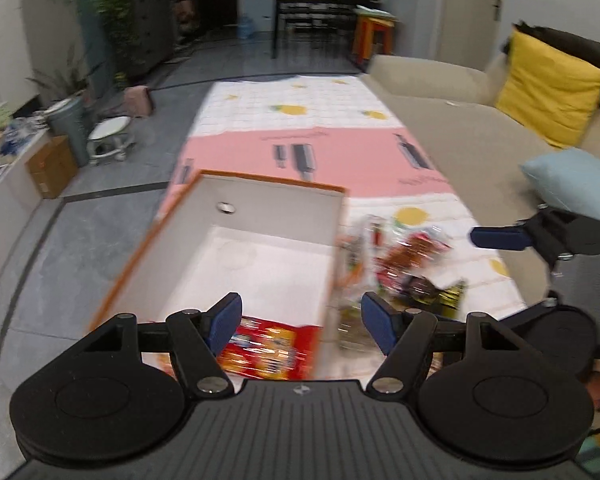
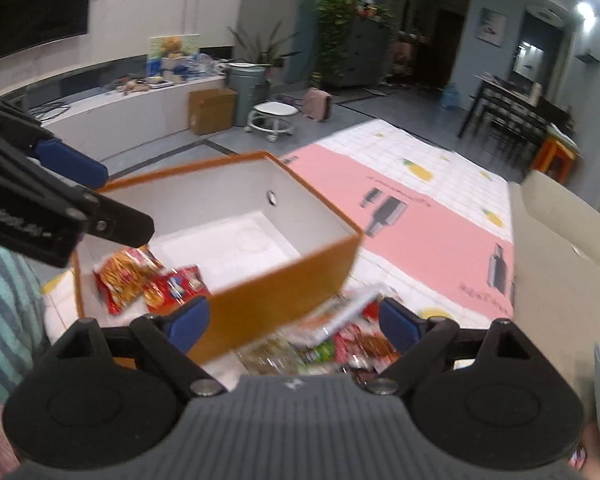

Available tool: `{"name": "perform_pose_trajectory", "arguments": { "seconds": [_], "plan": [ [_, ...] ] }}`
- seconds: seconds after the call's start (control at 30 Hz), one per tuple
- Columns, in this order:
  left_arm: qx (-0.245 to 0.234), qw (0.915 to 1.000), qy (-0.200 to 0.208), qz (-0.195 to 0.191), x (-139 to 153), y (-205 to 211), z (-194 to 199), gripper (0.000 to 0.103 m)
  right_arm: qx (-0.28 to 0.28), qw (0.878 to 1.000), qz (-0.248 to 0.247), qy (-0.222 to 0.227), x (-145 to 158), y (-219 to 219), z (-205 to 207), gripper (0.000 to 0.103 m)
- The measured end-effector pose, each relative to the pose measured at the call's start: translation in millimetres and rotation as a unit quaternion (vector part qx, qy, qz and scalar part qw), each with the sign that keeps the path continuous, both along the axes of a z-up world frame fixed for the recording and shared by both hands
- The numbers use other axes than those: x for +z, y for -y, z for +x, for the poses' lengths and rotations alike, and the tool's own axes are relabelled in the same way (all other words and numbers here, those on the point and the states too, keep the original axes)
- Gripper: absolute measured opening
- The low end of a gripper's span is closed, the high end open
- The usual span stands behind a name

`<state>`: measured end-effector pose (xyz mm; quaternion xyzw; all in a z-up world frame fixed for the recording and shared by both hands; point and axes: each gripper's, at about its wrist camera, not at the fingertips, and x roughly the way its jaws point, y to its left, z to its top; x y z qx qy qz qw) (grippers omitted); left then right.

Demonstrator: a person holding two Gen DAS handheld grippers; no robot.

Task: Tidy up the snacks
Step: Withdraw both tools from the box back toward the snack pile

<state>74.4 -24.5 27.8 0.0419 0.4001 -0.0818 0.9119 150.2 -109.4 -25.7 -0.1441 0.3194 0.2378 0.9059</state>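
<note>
The box (image 2: 284,276) looks like stiff cardboard, matt orange outside and smooth matt white within, while the snack packets (image 2: 148,280) are glossy crinkled plastic film. The mat (image 1: 339,152) under them is a smooth printed sheet with a faint sheen. Both tongs are matt black plastic with blue pads (image 1: 226,322) and shiny metal pins.

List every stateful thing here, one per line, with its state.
Orange-rimmed white cardboard box: open, lidless, mostly bare inside.
Red snack packets in the box: lying at its near end.
Loose pile of snack packets: outside the box, on the mat.
Left gripper: fingers open, holding nothing.
Right gripper: fingers open, holding nothing.
</note>
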Motion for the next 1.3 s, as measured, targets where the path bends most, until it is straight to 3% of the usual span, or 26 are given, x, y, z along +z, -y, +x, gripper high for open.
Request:
{"name": "perform_pose_trajectory", "arguments": {
  "seconds": [0.47,0.9,1.13,1.23,1.27,1.3],
  "plan": [
    [-0.084,0.9919,-0.094,-0.015,-65.1,70.8,17.8,0.080,-0.044,0.994,-0.028,-0.101,-76.2,80.6,-8.5,0.080],
    [-0.083,0.9868,-0.118,0.074,-115.1,88.5,56.9,0.076,-0.034,0.985,-0.001,-0.169,-110.9,76.7,17.2,0.080],
    [-0.091,0.9794,-0.094,0.154,-128.8,110.2,70.9,0.075,-0.047,0.977,0.025,-0.207,-127.4,66.3,34.2,0.080],
    [-0.098,0.9716,-0.082,0.199,-136.3,120.8,70.2,0.064,-0.050,0.976,0.022,-0.209,-131.4,63.2,37.7,0.081],
    [-0.104,0.9705,-0.081,0.202,-136.8,121.8,69.7,0.058,-0.051,0.976,0.023,-0.211,-132.6,62.3,39.0,0.081],
    [-0.108,0.9712,-0.084,0.195,-136.5,121.6,69.0,0.058,-0.051,0.976,0.024,-0.211,-133.9,62.0,39.5,0.081]
  ]
}}
